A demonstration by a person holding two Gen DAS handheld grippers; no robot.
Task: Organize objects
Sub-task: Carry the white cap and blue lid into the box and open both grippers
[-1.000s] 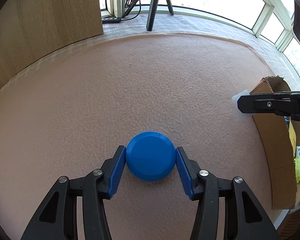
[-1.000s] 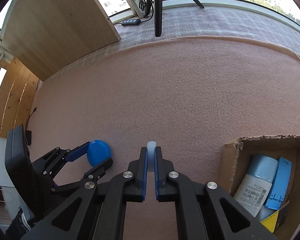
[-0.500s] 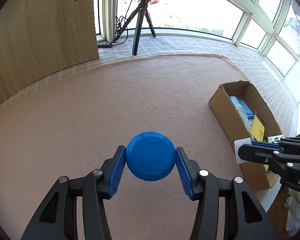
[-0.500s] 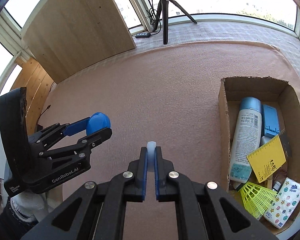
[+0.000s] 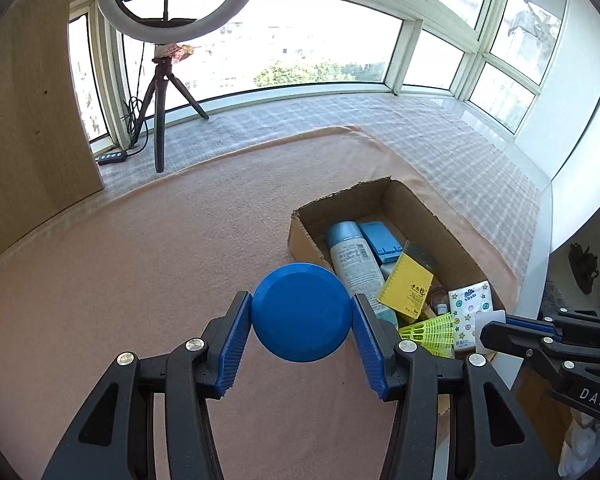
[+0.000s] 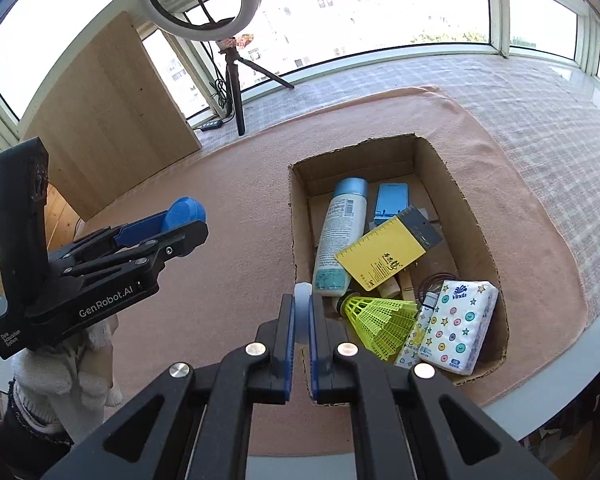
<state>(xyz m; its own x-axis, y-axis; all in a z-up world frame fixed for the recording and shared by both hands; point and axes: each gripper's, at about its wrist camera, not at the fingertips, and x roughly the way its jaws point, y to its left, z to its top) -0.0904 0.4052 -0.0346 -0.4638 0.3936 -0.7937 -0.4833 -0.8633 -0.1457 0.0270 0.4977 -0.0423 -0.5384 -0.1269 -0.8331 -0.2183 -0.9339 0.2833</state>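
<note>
Left hand-held gripper clamps a round blue lid between its blue pads, in the lower middle of the left wrist view, raised above the pink worktop just left of the cardboard box. Right hand-held gripper is clenched on a small white, perhaps translucent piece; what it is cannot be told. It hangs at the near left edge of the box, which holds a spray can, a yellow notebook, a yellow-green shuttlecock and a tissue pack.
</note>
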